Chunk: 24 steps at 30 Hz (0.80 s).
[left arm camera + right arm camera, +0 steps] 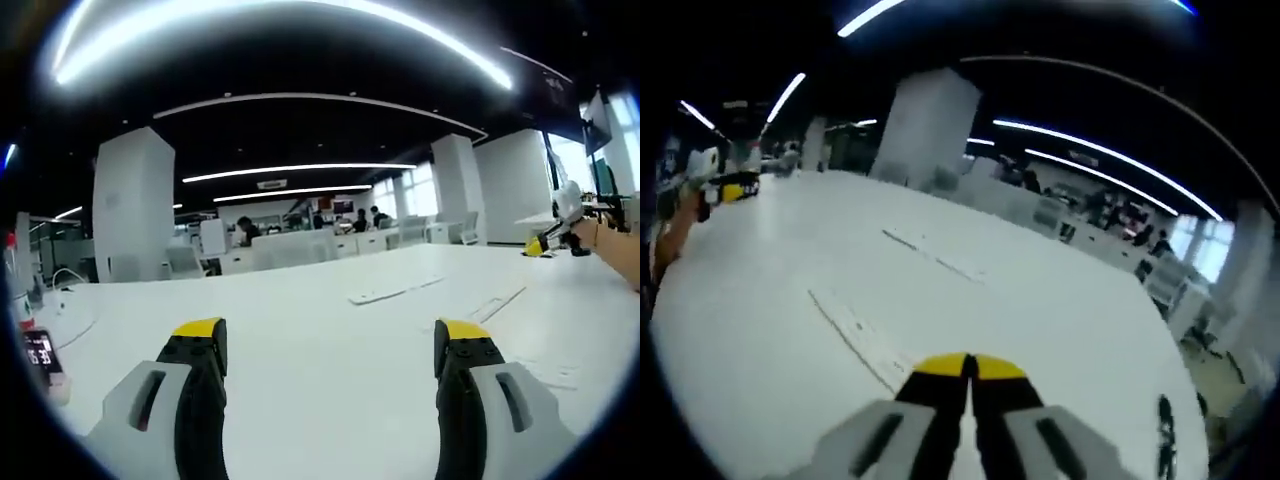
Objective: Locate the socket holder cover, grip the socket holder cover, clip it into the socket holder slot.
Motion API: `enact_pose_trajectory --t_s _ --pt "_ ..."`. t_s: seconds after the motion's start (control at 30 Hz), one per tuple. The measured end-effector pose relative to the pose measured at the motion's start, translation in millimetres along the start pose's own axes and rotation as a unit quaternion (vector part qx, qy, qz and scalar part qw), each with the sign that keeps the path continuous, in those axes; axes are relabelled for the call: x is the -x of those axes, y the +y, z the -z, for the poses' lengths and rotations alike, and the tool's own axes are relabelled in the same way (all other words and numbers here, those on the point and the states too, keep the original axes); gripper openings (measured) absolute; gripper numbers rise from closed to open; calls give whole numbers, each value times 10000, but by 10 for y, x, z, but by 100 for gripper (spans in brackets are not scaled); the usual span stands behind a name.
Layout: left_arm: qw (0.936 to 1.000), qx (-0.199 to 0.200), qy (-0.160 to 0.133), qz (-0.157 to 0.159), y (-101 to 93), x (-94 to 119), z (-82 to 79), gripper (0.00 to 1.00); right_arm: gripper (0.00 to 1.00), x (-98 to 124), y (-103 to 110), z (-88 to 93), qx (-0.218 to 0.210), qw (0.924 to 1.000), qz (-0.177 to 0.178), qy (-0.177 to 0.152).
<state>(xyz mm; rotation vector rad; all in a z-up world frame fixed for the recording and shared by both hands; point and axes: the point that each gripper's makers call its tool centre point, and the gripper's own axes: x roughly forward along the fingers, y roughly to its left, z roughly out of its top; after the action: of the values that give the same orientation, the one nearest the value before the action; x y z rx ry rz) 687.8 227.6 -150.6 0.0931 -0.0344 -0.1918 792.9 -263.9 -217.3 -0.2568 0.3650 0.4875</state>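
In the left gripper view, the left gripper (331, 345) has its jaws wide open, with nothing between them, above the bare white table (320, 330). Further along the table lies a long flat white piece, the socket holder cover (392, 291), toward the far edge. A second thin strip, the socket holder slot (497, 304), lies just beside it, toward the right side. At the table's left edge stands a small device with a lit display (40, 355). The right gripper (545, 243) comes into this view at the right, held in the air by a hand.

In the right gripper view, the right gripper (968, 368) has its jaws closed together, tips touching, and they hold nothing. On the table ahead lie thin white strips, but I cannot tell which one is the cover there. The left gripper shows at the far left.
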Motion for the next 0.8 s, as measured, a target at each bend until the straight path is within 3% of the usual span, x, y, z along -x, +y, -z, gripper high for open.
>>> enact_pose_trajectory --t_s 0.03,0.07,0.33,0.43,0.8 --pt "10000 0 0 -4 4 1 1 84 4 -1 -63 31 -315 9995 44 82" --pt "10000 4 0 -12 9 2 3 84 4 3 -99 20 -357 9993 122 6" --pt "10000 -1 48 -27 24 4 30 84 4 -45 42 145 -248 9994 239 -22" --pt "10000 4 47 -5 15 7 23 83 4 -75 76 239 -128 9993 322 146" --pt "10000 -18 37 32 -25 44 -1 83 4 -256 244 359 -160 9991 178 343"
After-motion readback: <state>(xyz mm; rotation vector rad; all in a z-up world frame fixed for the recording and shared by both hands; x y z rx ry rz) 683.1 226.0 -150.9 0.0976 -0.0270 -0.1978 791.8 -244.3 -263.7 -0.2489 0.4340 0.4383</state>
